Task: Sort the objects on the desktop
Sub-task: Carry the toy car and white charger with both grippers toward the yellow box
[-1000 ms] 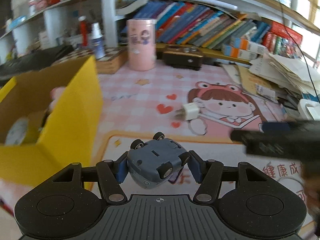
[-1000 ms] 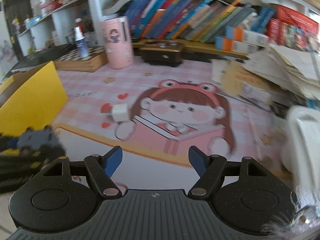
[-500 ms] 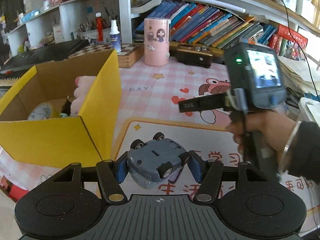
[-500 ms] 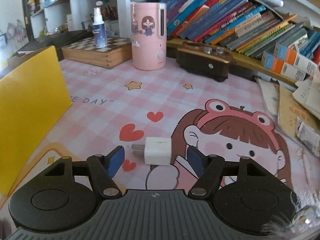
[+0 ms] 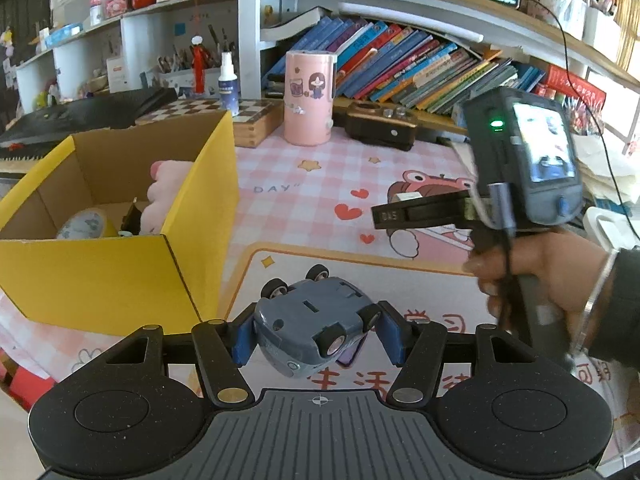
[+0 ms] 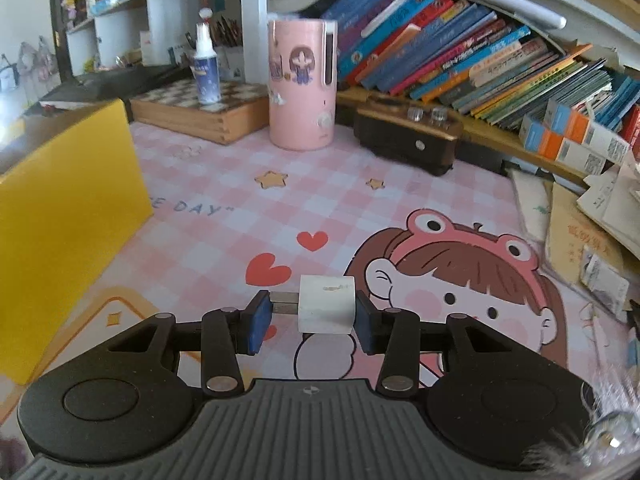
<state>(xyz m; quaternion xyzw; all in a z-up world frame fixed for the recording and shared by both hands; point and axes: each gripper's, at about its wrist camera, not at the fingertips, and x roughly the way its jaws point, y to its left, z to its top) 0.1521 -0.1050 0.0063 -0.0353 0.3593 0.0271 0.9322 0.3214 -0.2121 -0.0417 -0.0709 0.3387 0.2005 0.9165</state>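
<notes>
A blue-grey toy car hangs belly-up above the mat, and my left gripper is shut on it. Just to its left stands the open yellow box, which holds a pink plush and a tape roll. A white charger plug lies on the pink cartoon mat, its prongs pointing left. My right gripper is closing on it: one pad meets the prongs, the other the white body. In the left wrist view a hand holds the right gripper out over the mat.
A pink cylinder, a dark wooden box, a chessboard case with a spray bottle and a row of books line the back. Loose papers pile up at the right.
My right gripper swung left over the mat to the charger plug and its jaws closed around it. My left gripper, still holding the car, drew back a little from the yellow box.
</notes>
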